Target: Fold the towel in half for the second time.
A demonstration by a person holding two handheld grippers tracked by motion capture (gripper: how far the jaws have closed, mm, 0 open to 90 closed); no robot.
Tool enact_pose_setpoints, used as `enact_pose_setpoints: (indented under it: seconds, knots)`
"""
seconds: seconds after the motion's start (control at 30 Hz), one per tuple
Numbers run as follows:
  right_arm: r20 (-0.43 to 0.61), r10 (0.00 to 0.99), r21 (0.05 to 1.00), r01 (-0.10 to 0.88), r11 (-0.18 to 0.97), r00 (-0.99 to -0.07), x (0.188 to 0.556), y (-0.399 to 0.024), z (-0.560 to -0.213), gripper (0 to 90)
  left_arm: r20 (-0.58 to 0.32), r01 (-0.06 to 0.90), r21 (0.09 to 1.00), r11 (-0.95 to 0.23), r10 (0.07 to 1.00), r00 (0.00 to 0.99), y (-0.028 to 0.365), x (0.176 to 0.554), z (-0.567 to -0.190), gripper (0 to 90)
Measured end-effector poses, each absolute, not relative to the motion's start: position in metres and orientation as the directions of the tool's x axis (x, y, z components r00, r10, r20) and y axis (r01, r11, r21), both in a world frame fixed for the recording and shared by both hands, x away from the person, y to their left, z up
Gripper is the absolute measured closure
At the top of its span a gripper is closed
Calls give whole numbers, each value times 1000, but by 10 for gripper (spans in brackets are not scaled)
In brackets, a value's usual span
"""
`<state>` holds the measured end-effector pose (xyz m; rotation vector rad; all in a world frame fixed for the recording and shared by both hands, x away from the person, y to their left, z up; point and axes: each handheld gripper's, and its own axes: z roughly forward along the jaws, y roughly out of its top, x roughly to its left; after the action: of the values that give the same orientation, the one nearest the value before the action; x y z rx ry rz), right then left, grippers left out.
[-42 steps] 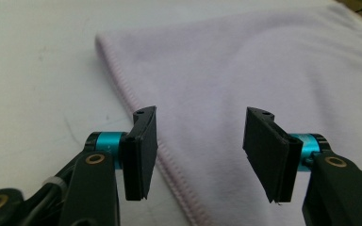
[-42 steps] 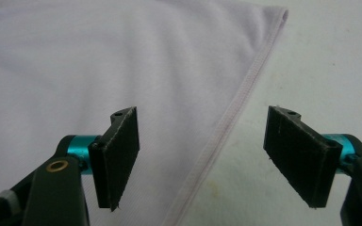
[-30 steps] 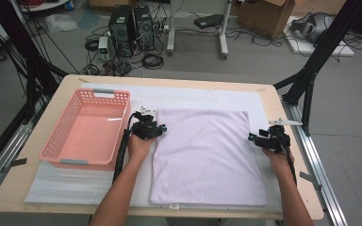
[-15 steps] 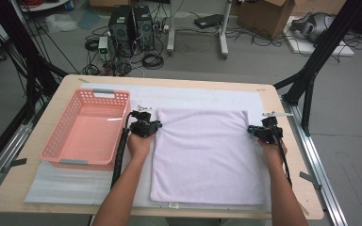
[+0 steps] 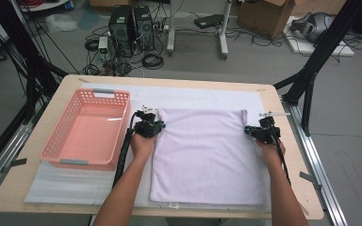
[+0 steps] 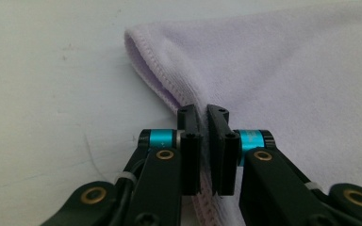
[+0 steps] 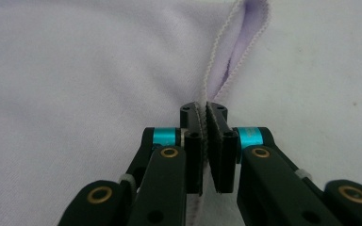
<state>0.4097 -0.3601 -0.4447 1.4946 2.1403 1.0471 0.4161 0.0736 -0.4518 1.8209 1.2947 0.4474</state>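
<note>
- Lilac towel [image 5: 207, 155] lies flat on the table [image 5: 37, 197], beside a pink basket [image 5: 87, 132]; your tongs sit at its far corners.
- Left tongs [image 6: 203, 115] pinch the towel's hemmed edge.
- Right tongs [image 7: 203, 113] pinch the opposite hem.

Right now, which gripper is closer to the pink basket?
Left. The left gripper sits just beside the pink basket, clamped on the lilac towel at its left edge; the right gripper grips the towel's far edge.

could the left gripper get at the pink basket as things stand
Probably not right away: the left gripper is shut on the lavender towel edge. The pink basket sits close beside it, nothing between.
</note>
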Motion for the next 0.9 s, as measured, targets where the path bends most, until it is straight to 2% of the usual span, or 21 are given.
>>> enact_pose_setpoints:
  seconds: [0.3,0.9]
  knots:
    - [138,912,802,584,125,-385,403,-368,-429,876,-240,538,843,-8,889,389,85,410,-432,855]
    - [178,867,845,525,108,-465,351,-378,-402,872,-216,486,871,-63,841,495,92,366,-401,851]
